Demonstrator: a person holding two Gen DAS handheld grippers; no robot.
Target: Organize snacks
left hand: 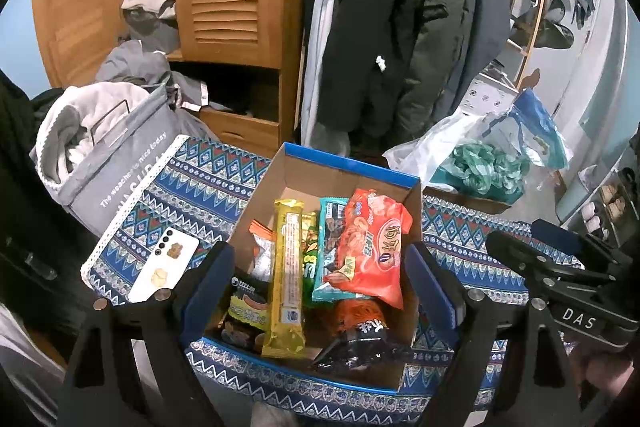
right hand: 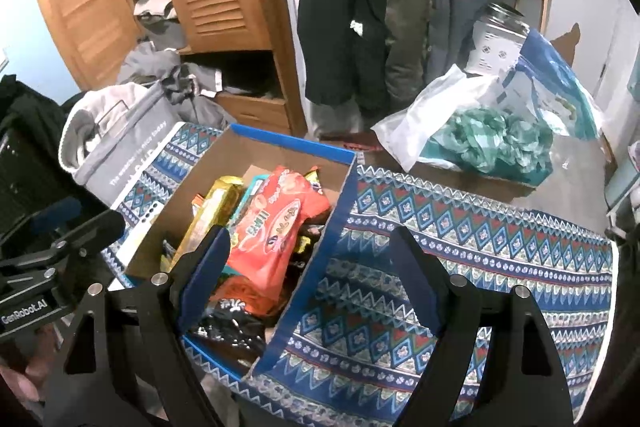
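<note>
While both jaws gape empty, cardboard box (left hand: 340,171) crammed — orange packet (left hand: 368,247), yellow bar (left hand: 286,279), crinkled wrappers.

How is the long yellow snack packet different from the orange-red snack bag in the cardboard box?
The long yellow snack packet is narrow and bar-shaped; the orange-red snack bag is wide and puffy. The yellow packet lies straight along the box's length, while the orange-red bag rests tilted on top of a teal packet. Both are sealed and lie inside the blue-edged cardboard box.

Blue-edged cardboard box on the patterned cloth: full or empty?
Mostly full: the blue-edged cardboard box holds a yellow wafer packet, an orange snack bag and more.
</note>
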